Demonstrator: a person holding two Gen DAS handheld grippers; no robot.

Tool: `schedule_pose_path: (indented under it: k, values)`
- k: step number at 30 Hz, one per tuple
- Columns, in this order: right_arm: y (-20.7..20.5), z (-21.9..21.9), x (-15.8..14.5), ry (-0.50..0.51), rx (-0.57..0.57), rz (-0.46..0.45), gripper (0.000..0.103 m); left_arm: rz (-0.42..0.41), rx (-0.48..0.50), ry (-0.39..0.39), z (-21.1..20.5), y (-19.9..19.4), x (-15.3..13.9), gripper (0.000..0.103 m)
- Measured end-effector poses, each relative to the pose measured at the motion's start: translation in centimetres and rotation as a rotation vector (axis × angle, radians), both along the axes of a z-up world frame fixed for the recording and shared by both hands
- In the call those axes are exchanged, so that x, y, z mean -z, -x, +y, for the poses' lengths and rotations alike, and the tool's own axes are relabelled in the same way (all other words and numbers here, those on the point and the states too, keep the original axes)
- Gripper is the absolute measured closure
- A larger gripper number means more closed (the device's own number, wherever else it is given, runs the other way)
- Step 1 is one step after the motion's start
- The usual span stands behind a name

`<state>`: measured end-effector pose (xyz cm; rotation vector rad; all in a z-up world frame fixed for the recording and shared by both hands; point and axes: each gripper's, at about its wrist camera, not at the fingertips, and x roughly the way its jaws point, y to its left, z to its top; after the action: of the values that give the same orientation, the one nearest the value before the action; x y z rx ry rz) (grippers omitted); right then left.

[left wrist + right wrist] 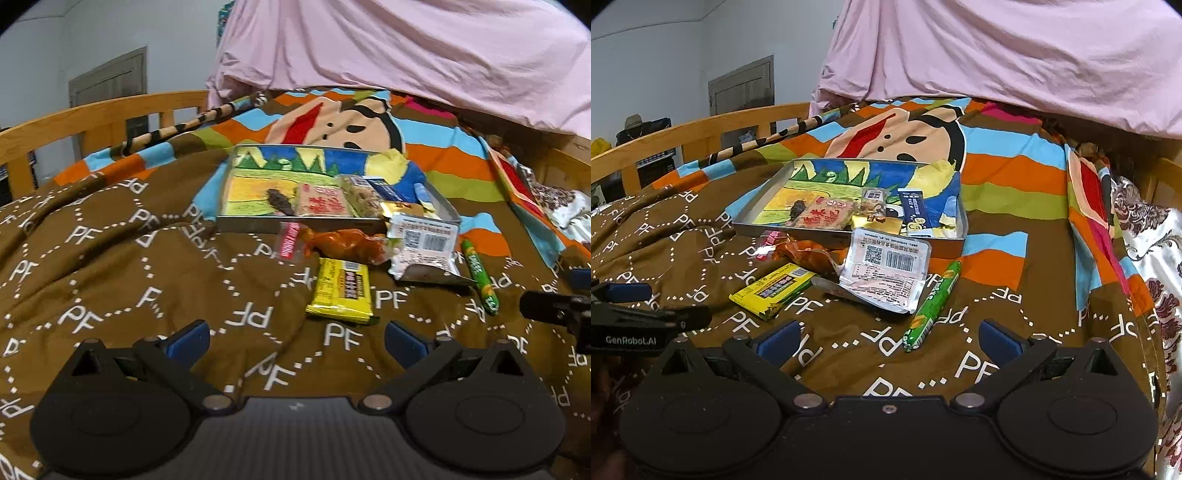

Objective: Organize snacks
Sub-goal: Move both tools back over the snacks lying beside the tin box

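- Brown bed cover (110,258) lies under both my tongs.
- Left tongs (297,338) spread wide, empty; yellow snack (340,290) just ahead.
- Right tongs (888,338) spread wide, empty; green stick (932,306) just ahead.

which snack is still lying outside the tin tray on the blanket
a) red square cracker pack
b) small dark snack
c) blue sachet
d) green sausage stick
d: the green sausage stick lies on the brown blanket, in front of the tin tray that holds the other three.
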<state>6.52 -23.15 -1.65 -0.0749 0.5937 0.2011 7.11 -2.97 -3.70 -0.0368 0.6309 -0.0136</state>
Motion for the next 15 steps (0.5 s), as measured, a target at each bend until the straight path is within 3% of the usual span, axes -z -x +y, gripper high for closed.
schedule_pose_path:
  k: [12, 15]
  values:
    - [-2.2, -1.2, 0.8, -0.006, 0.015, -0.004, 0.001, 0.006, 0.162, -0.026, -1.1, -2.6, 0.2, 0.000]
    - [-3.3, -1.5, 1.0, -0.011, -0.003, -0.021, 0.001, 0.000, 0.208, 0.000, -0.9, -3.7, -0.2, 0.000]
